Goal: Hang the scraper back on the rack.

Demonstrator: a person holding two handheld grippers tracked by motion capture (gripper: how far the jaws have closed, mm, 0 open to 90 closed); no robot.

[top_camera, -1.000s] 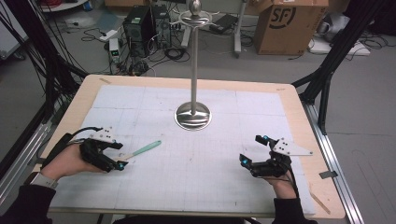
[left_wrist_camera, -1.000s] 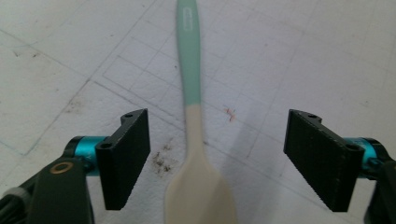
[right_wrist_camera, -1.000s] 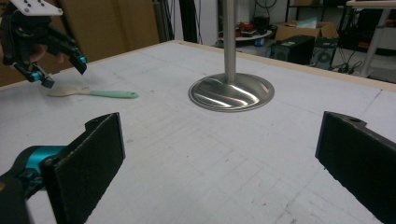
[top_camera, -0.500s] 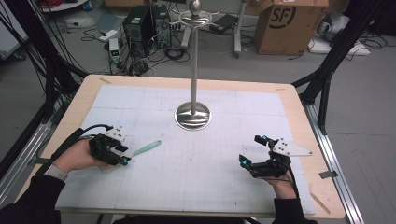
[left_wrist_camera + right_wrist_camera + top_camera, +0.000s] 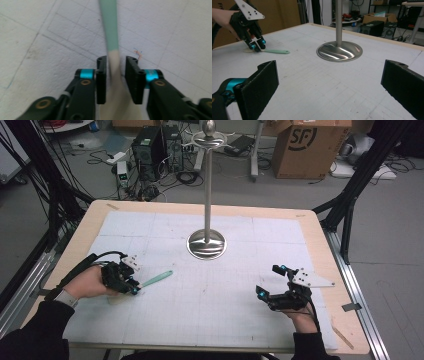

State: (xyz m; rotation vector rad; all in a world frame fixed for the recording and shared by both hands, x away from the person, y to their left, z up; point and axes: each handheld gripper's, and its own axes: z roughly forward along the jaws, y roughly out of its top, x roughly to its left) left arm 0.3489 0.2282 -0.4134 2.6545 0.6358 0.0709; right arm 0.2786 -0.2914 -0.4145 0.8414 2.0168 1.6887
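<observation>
A utensil with a mint-green handle [image 5: 156, 278] and a cream end lies flat on the white gridded mat, left of centre. My left gripper [image 5: 134, 289] is down on the mat with its jaws on either side of the cream end [image 5: 114, 72], a thin gap showing at one jaw. The green handle [image 5: 109, 25] runs away from the jaws. My right gripper [image 5: 268, 280] rests at the right front of the mat, wide open and holding nothing [image 5: 332, 75]. From there I see the left gripper [image 5: 257, 47] over the utensil [image 5: 275, 51].
A steel stand with a round base [image 5: 206, 245] and a tall pole [image 5: 208, 180] rises at the middle back of the mat; its base [image 5: 339, 51] lies ahead of the right gripper. The wooden table edge [image 5: 345, 285] frames the mat. Boxes and cables lie on the floor beyond.
My left gripper has moved right and forward to the utensil's cream end and now straddles it. The right gripper has stayed still.
</observation>
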